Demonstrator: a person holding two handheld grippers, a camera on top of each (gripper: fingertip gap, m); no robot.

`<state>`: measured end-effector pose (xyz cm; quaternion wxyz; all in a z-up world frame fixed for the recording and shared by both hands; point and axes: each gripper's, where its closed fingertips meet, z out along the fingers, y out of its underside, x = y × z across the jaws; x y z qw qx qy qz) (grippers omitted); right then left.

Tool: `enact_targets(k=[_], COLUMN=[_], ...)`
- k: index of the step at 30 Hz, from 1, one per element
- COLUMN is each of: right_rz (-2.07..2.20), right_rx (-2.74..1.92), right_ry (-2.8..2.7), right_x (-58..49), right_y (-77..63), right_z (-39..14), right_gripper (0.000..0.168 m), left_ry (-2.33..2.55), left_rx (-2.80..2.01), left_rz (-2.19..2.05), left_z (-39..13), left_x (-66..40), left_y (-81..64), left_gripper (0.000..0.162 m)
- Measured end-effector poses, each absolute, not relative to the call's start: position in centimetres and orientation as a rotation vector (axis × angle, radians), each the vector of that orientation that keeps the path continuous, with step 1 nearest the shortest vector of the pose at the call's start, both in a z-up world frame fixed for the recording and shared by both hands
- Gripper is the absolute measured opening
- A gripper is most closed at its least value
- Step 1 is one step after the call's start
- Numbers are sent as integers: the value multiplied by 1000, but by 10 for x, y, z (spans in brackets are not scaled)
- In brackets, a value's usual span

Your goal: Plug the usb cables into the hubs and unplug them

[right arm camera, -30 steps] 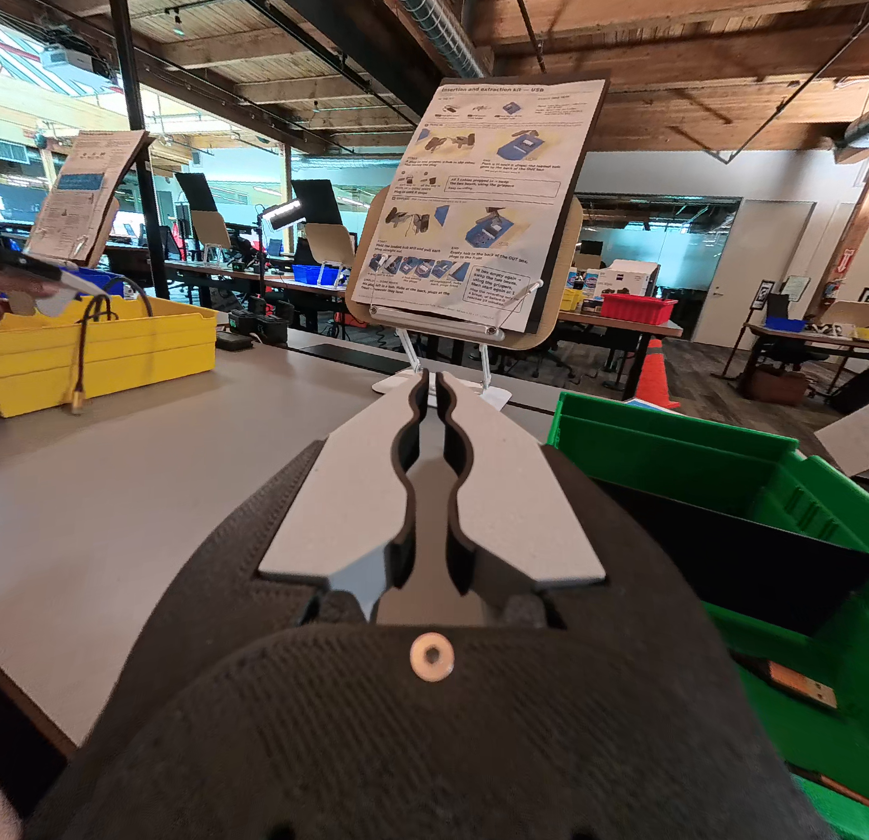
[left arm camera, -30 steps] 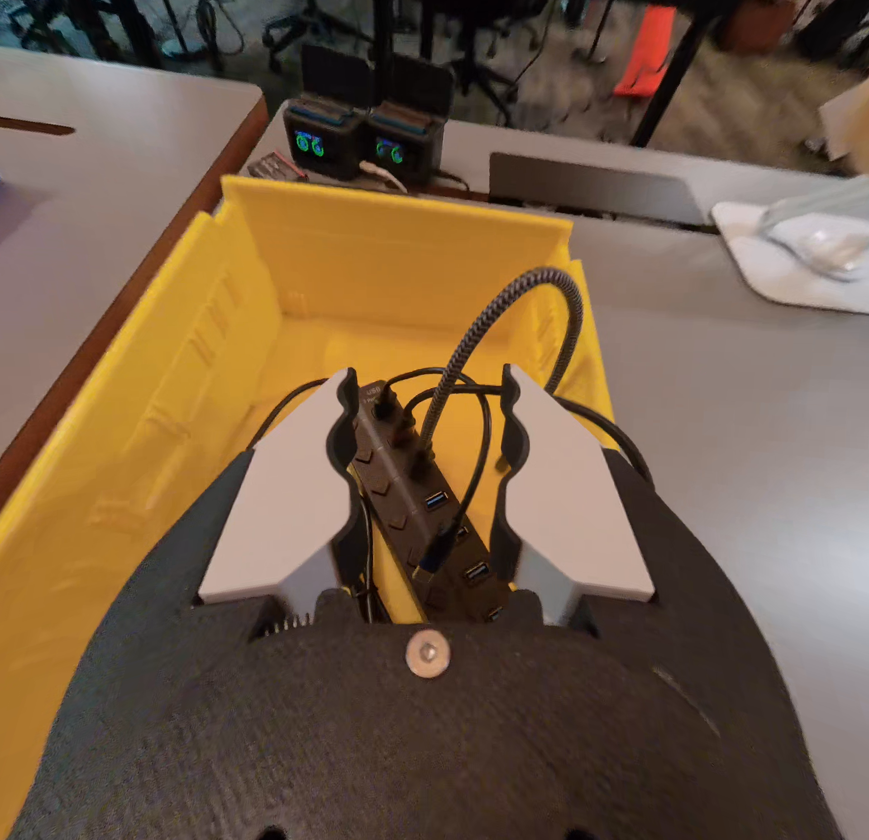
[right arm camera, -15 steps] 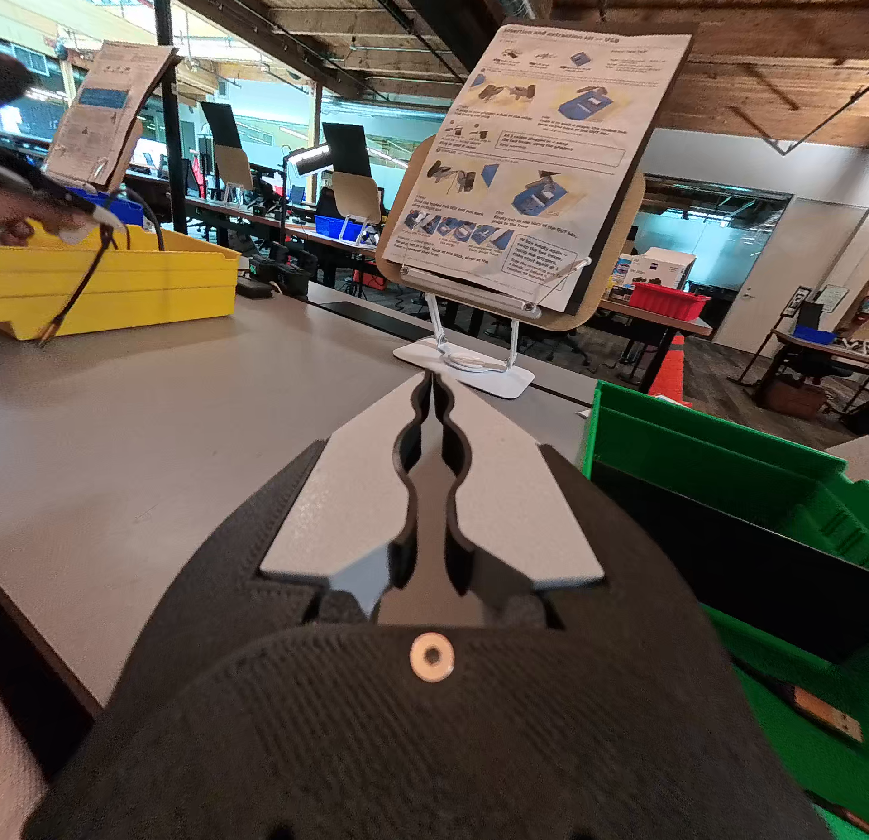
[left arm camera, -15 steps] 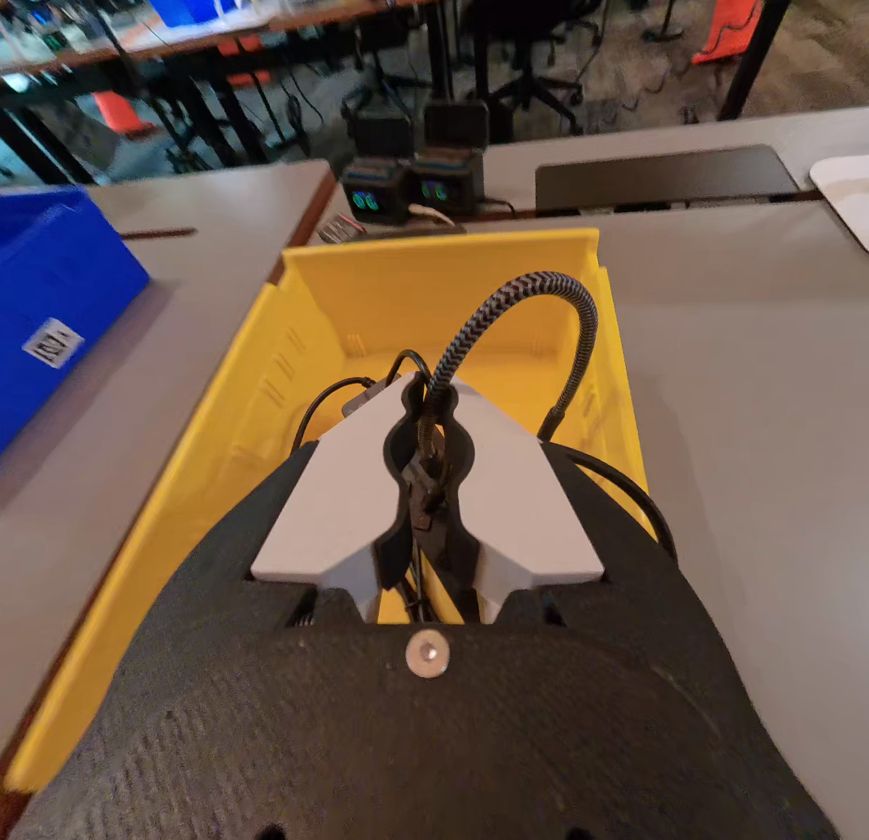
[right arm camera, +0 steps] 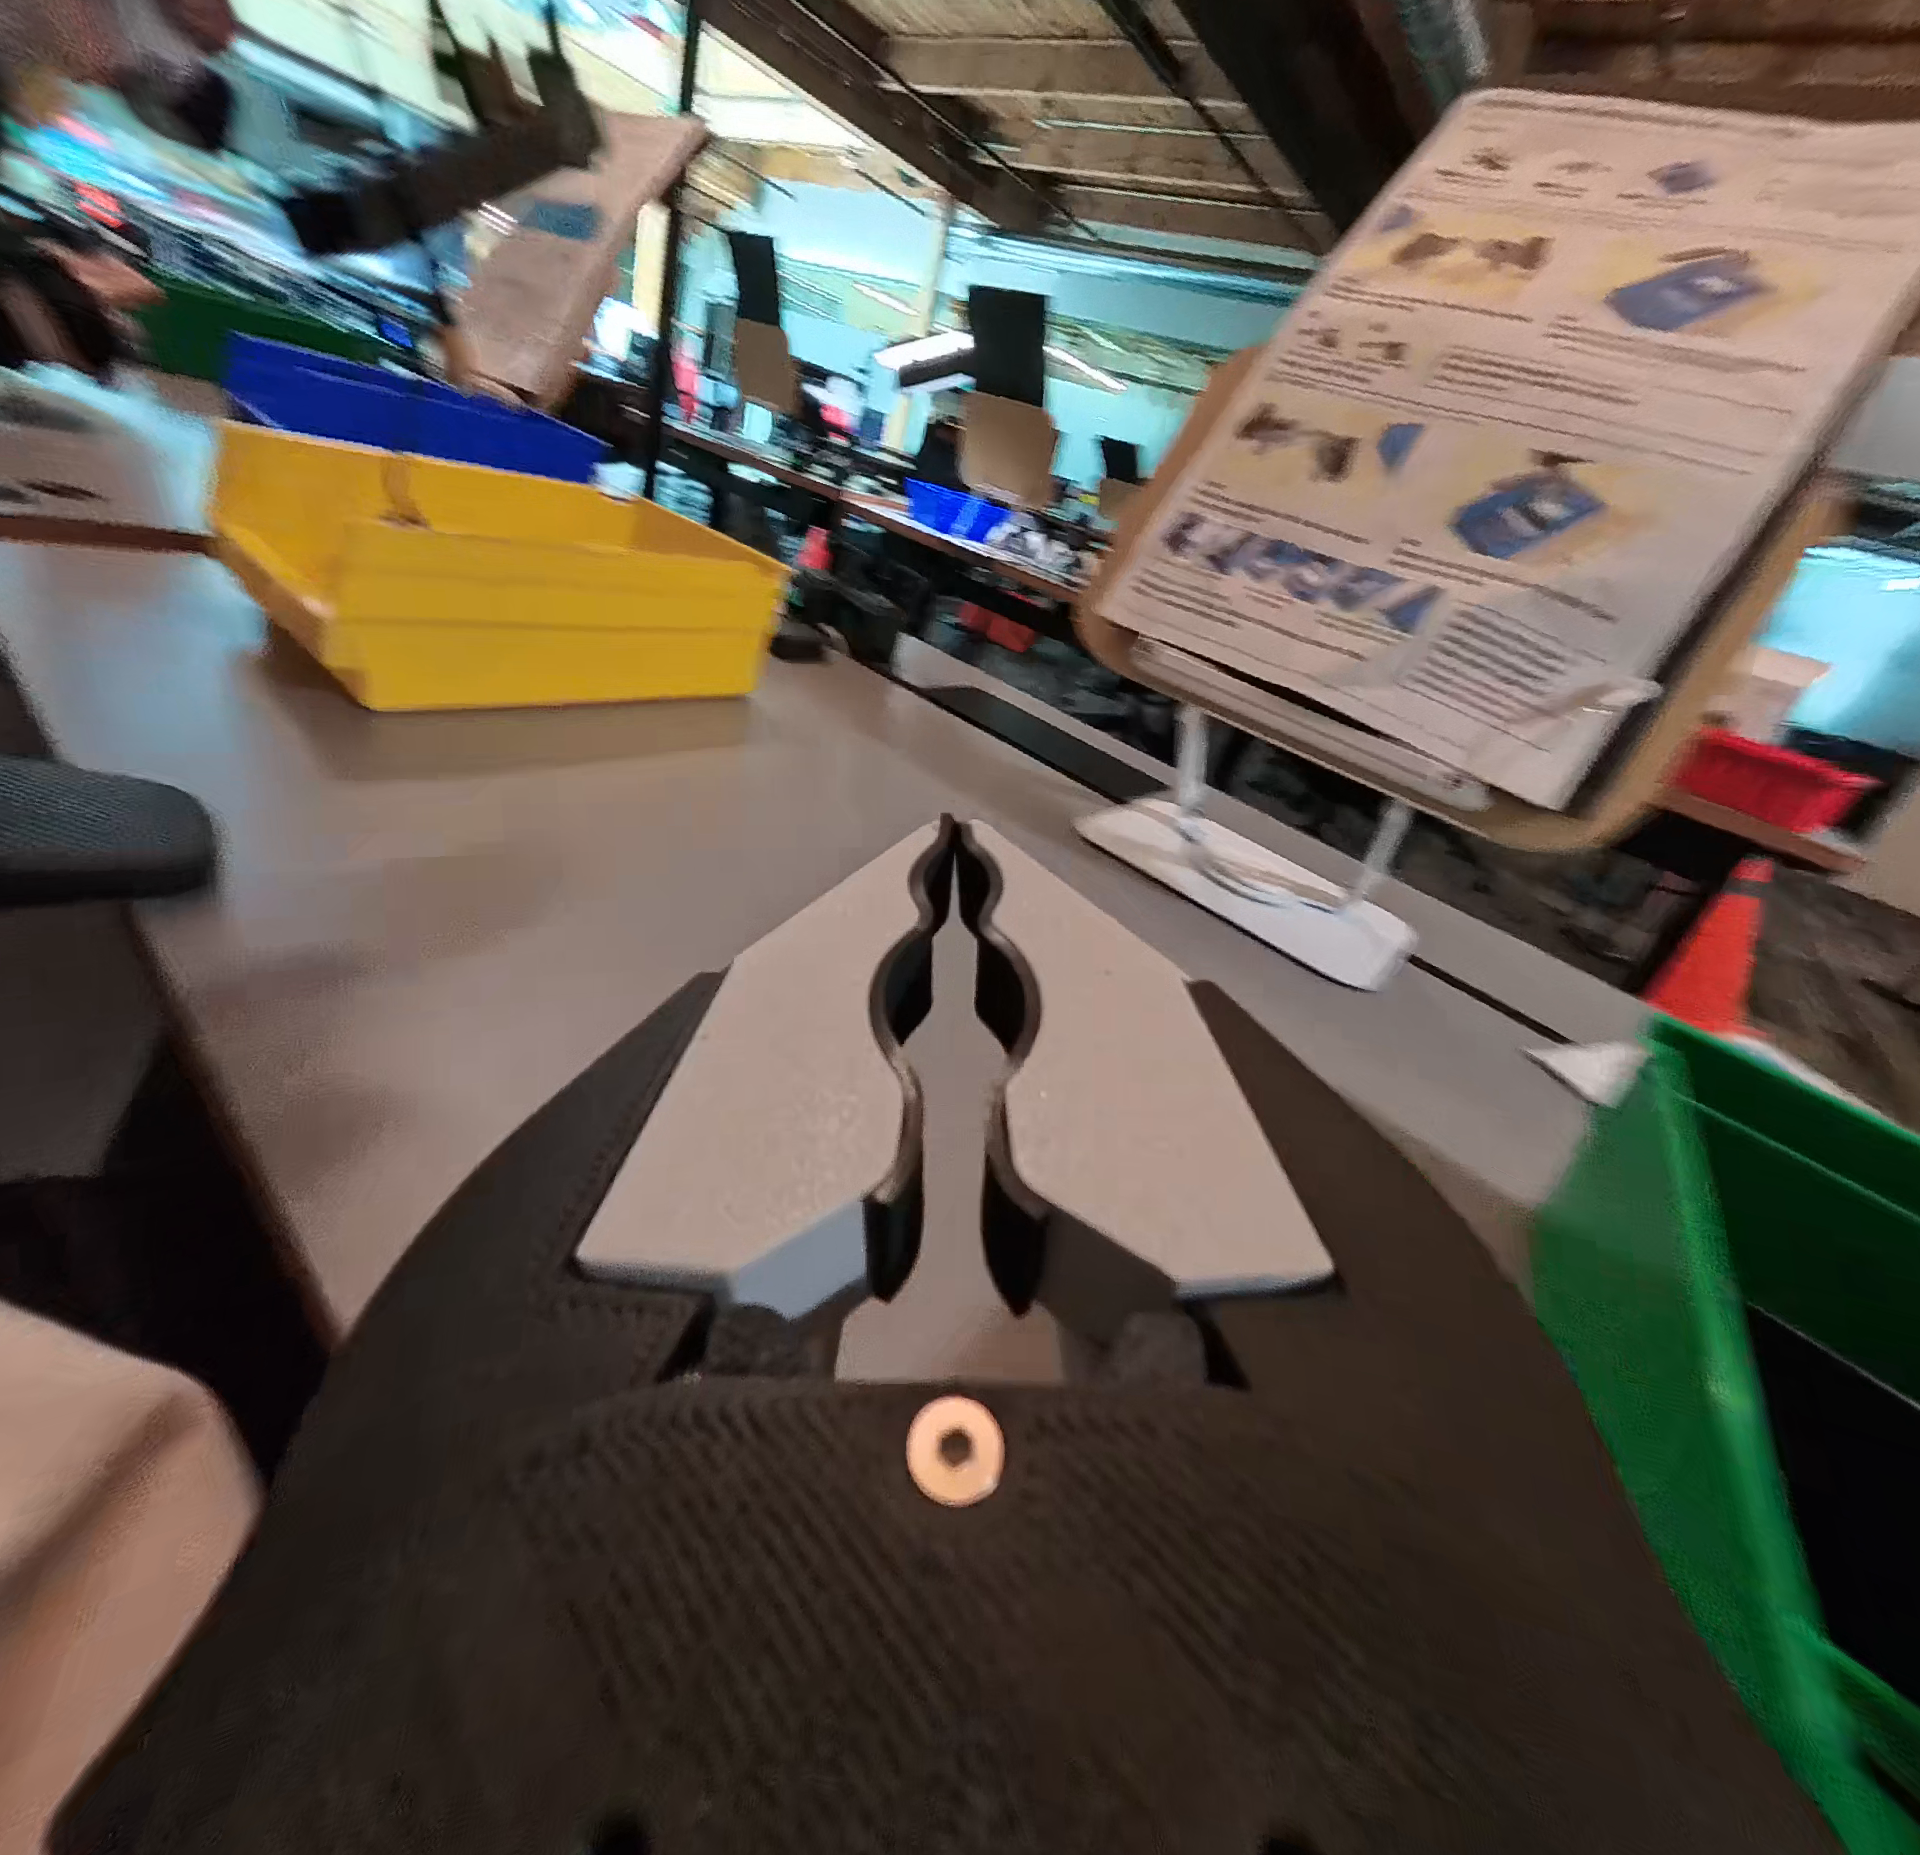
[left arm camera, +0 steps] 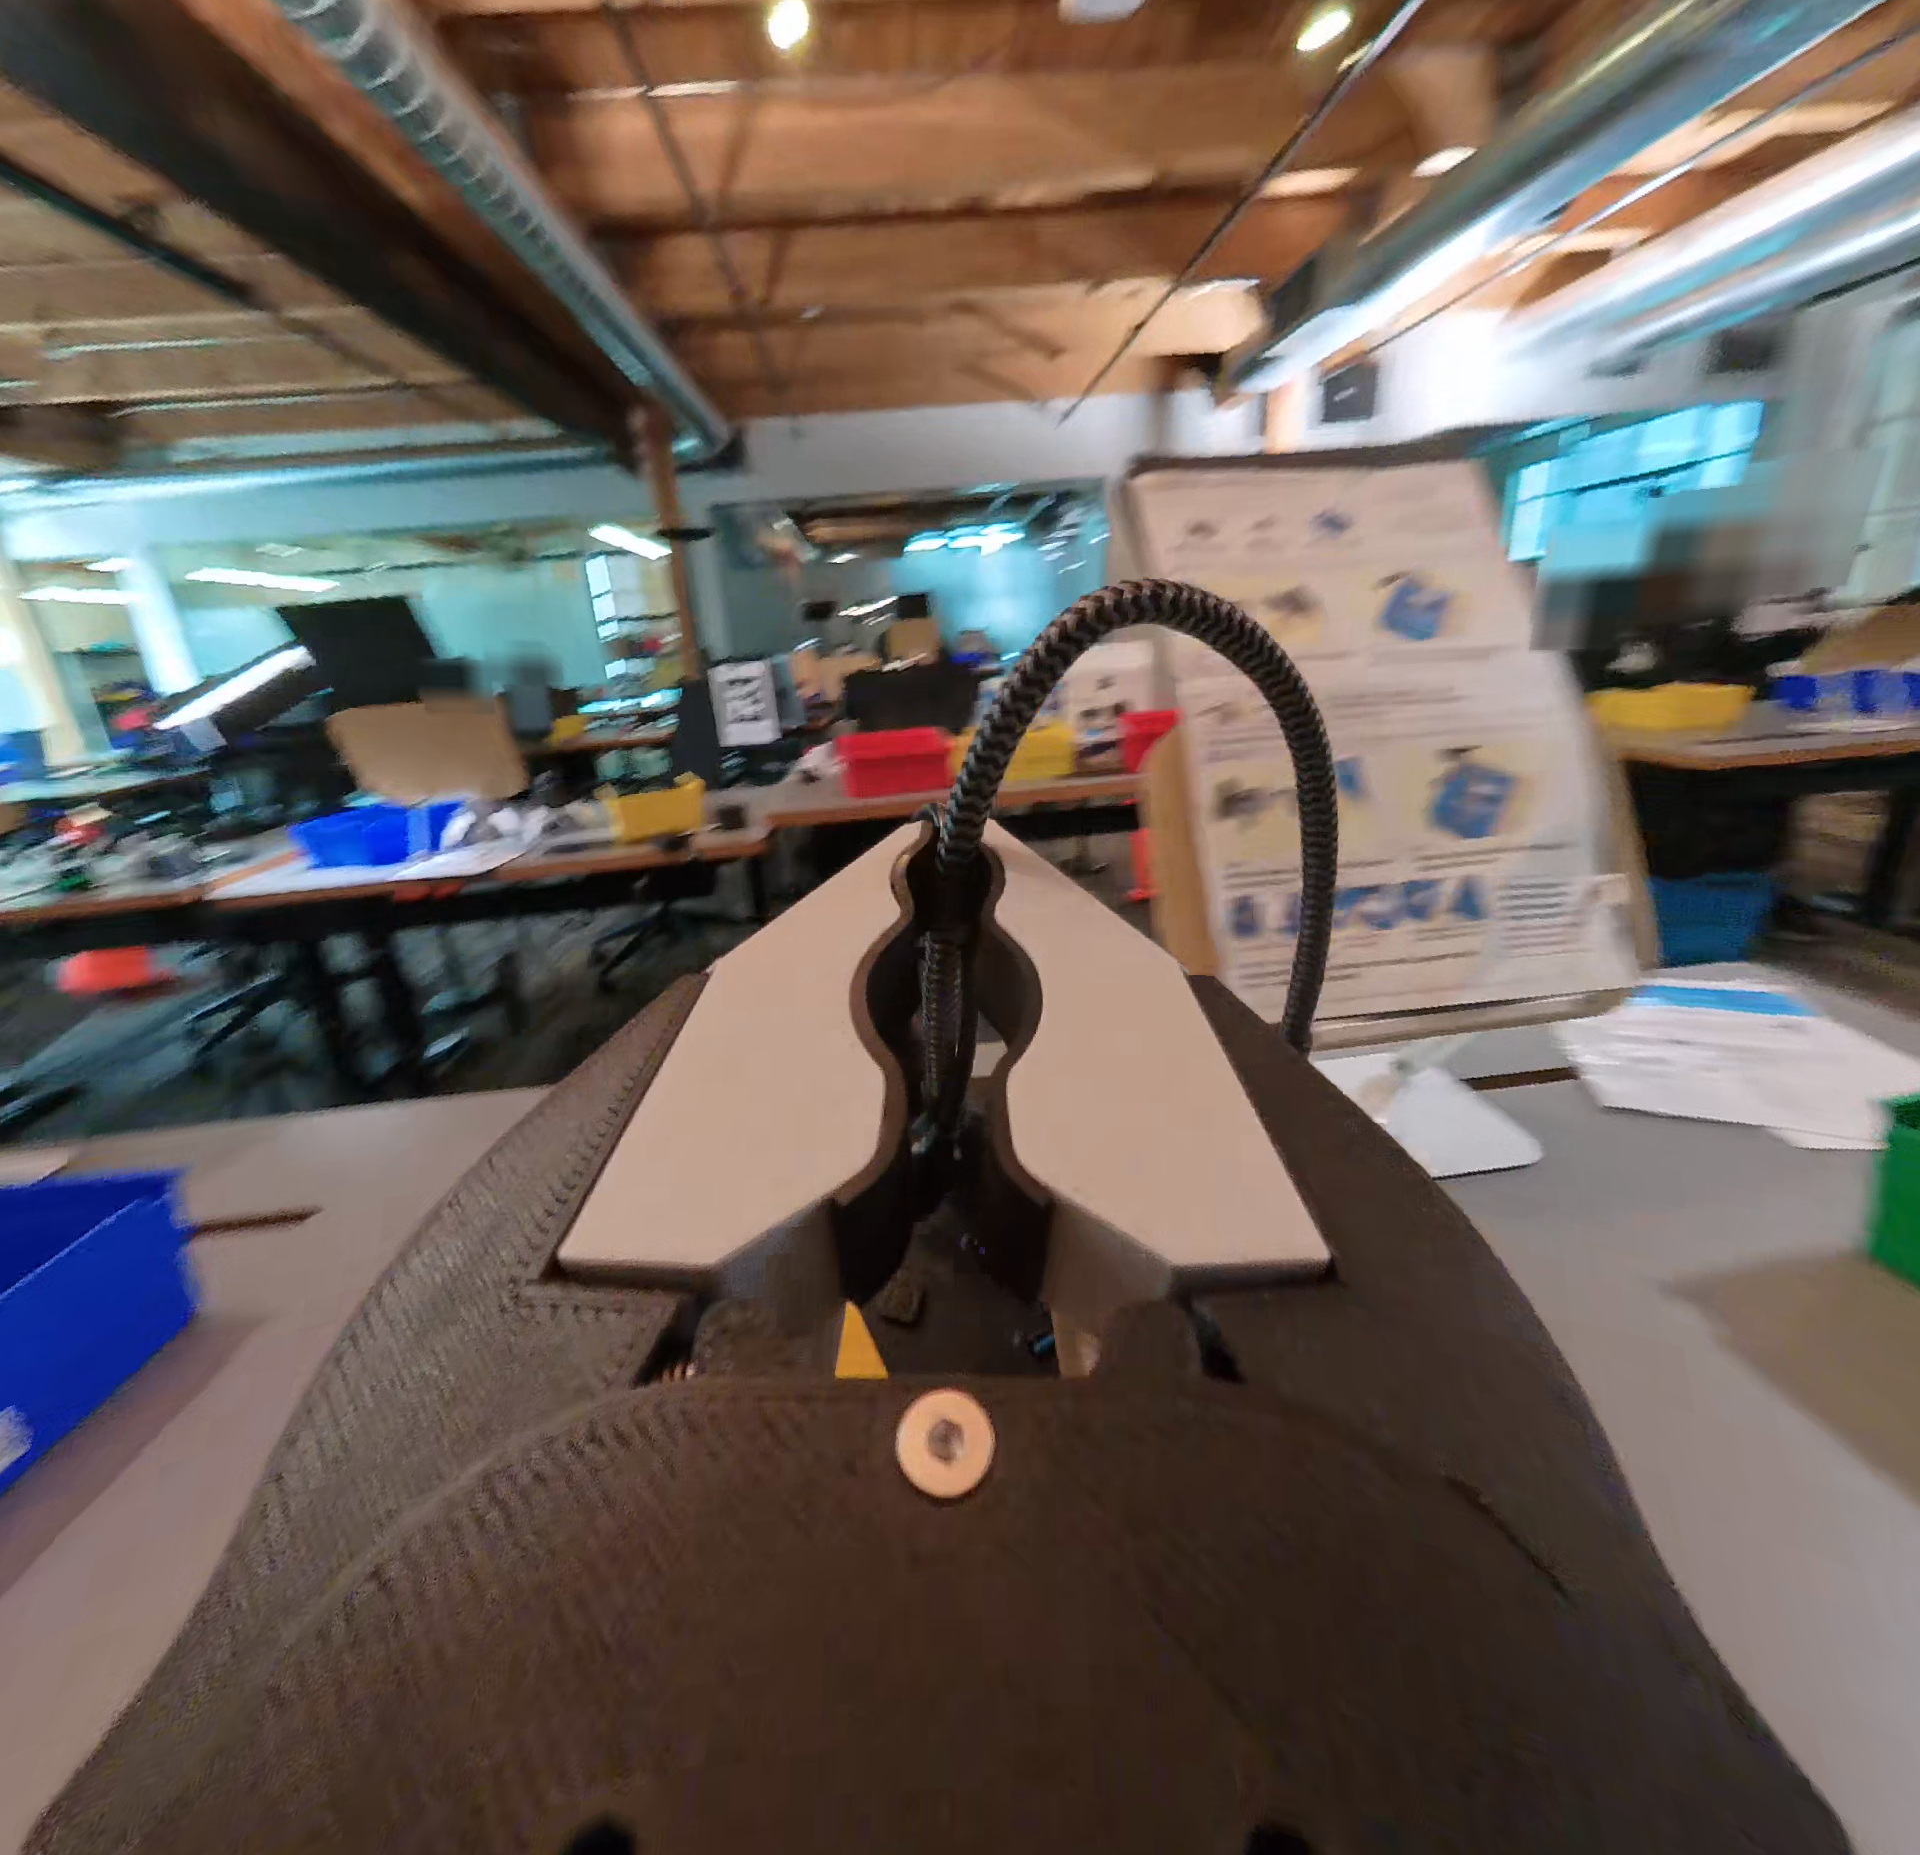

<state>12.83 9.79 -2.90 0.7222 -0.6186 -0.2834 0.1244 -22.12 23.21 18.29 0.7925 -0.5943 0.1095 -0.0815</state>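
**Braided cable lifted clear, right gripper waiting empty**

Left wrist view: the left gripper [left arm camera: 951, 839] has its jaws closed on the braided cable [left arm camera: 1164, 610], pinched near the fingertips. From there the cable arches up and over to the right, then drops out of sight behind the right finger; a further stretch runs down the channel between the fingers toward the gripper body. Pinching it near the tips likely leaves the free length hanging where the other gripper can reach it. The gripper points level across the grey table [left arm camera: 312, 1234], with a blue bin [left arm camera: 83, 1275] at near left, an instruction board [left arm camera: 1382, 745] on a white stand at right, and a green bin's edge [left arm camera: 1896, 1192] at far right. No hub or plug can be made out here; a sliver of yellow [left arm camera: 857, 1343] shows low between the fingers. Half a second ago this camera looked down into the yellow bin; now it has swung up to face the room, heavily blurred, so the cable has been raised out.

Right wrist view: the right gripper [right arm camera: 951, 849] is closed on nothing, tips touching, low over the same table, apparently standing by. The yellow bin [right arm camera: 540, 652] sits at far left with a blue bin behind it, the instruction board at right, the green bin [right arm camera: 1662, 1286] near right. A dark blurred shape high at upper left may be the left gripper. Compared with half a second ago, this view has tilted and moved, and no dangling cable is discernible by the yellow bin.
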Motion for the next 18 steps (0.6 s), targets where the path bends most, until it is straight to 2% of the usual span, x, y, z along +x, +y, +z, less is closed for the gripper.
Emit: enact_targets(k=[5,7,10,15,17,18], right_rz=[677,814,1018,1557,1640,1623], right_rx=[-1353,-1351,-1352,-1390,-1447,-1488], right_ry=[-640,-624,-536,-275,-280,-292], right_x=[51,30,11,19,22,24], right_y=[103,107,116,132,133,135], right_z=[-7,7,31,50,36,26], right_gripper=[0,5,23,71,78,77], left_ry=[421,486,591,770,836,867], left_rx=[-1177,-1143,-1122,-1163,-1196,-1216], left_rz=[-436,-518,-632,-692,-707,-687], left_z=[203,204,197,158,135,122], left_x=[-127,-92,-38,36,62,73], left_y=[194,178,156,140,138,140], left_gripper=[0,0,0,0,0,0])
